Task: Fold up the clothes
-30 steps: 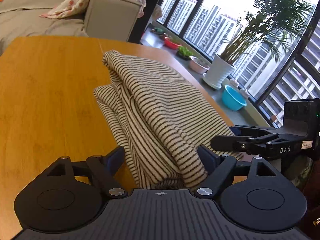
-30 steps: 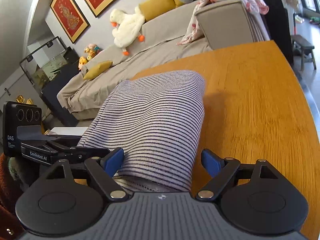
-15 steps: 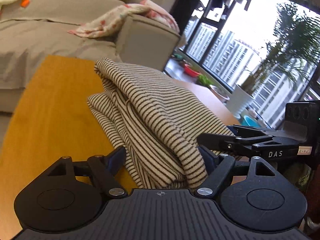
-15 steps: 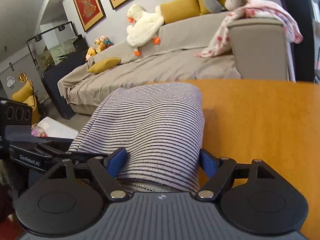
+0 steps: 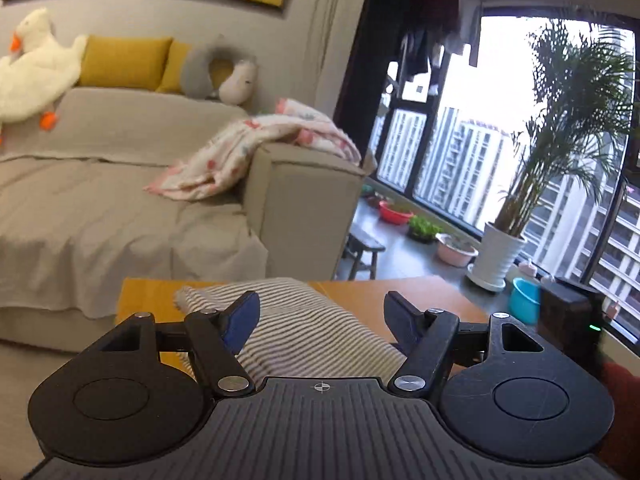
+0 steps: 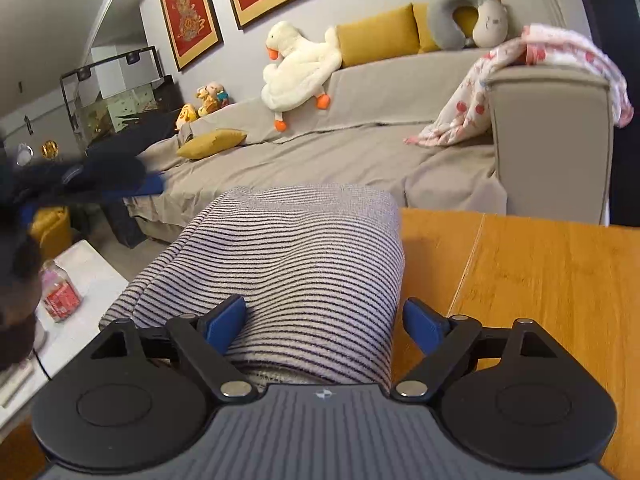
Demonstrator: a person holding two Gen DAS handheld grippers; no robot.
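Behind the wooden worktop stretches a living room with a grey sofa, a plush goose and a potted palm by the window.

Right gripper: its jaws stand fairly wide, the blue pads flanking the near end of the striped knit garment; the left pad touches the cloth, the right one stands just clear, so nothing looks pinched. Folded cloth bulges up between the fingers and runs away over the worktop's left edge.

Left gripper: it is also spread wide, and the striped knit garment lies below and beyond it on the worktop, apparently not gripped.

The bundle looks already doubled, so the step in hand is probably releasing it and settling it. To do that well, the right gripper should draw straight back toward the near side, low and level, so the pad does not drag the top layer open. The part overhanging the left edge may slide off; nudging the stack rightward onto the worktop first would be safer. The knit is soft and springy, so a light press on the fold should help it lie flat.
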